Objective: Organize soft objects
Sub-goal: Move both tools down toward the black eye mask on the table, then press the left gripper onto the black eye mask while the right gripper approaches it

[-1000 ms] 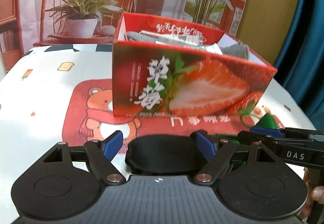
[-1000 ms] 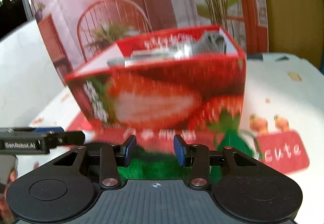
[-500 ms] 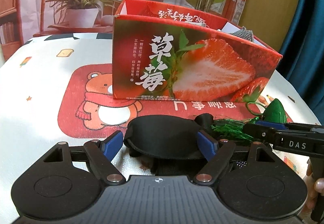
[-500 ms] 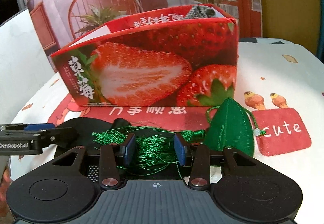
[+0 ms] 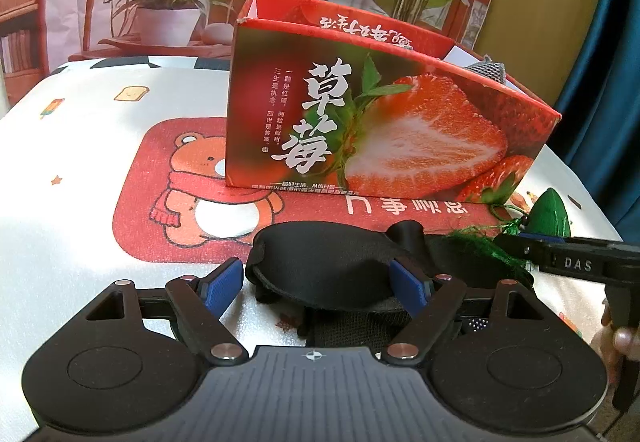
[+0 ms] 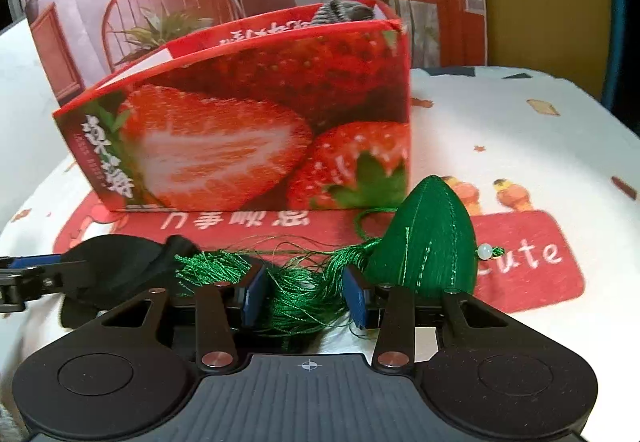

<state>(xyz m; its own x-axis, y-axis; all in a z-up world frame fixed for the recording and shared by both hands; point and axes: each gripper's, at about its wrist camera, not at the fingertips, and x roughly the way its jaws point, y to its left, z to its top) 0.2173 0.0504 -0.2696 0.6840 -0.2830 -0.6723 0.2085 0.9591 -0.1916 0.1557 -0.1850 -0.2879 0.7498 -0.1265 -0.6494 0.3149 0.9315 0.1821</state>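
Left gripper is down at the tablecloth with its blue pads wide apart, straddling one lobe of a black fabric eye mask; left pad looks just clear of the mask edge, right pad overlaps it, so contact can't be confirmed and no squeeze shows. Mask lies flat on the red bear-print patch of the white tablecloth, in front of the open-topped red cardboard strawberry box. Right gripper has its jaws partway in, pads on either side of the green thread tassel belonging to a green stitched cone-shaped fabric sachet; threads fill the gap, but whether the pads actually press them can't be told. Sachet body sits on the tablecloth just right of the right pad, close to the box's front corner, with a white bead on its right side. Tassel strands spread left over the end of the mask. A grey knitted item pokes above the box's far rim. A person's fingers show at the left view's right edge, on the other gripper's handle.
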